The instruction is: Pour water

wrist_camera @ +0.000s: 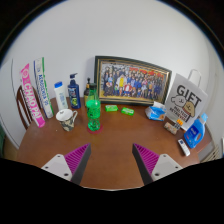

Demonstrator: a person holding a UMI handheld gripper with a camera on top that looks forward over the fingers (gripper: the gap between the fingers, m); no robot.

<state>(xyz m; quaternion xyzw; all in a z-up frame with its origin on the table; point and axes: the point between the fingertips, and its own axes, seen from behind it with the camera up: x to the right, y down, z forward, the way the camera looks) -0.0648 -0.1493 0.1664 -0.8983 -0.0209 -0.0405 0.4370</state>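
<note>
A green plastic bottle [93,112] stands upright on the brown wooden table [115,140], beyond my left finger. A small white cup [67,118] stands just to its left, close beside it. My gripper [111,162] is open and empty, with its purple pads [76,158] spread wide over bare table. Both the bottle and the cup are well ahead of the fingers and apart from them.
A framed group photo [132,82] leans on the wall at the back. White and dark blue bottles [73,93] and flat packets [35,92] stand at the back left. A gift bag [188,100], blue items [197,130] and small green things [127,111] lie to the right.
</note>
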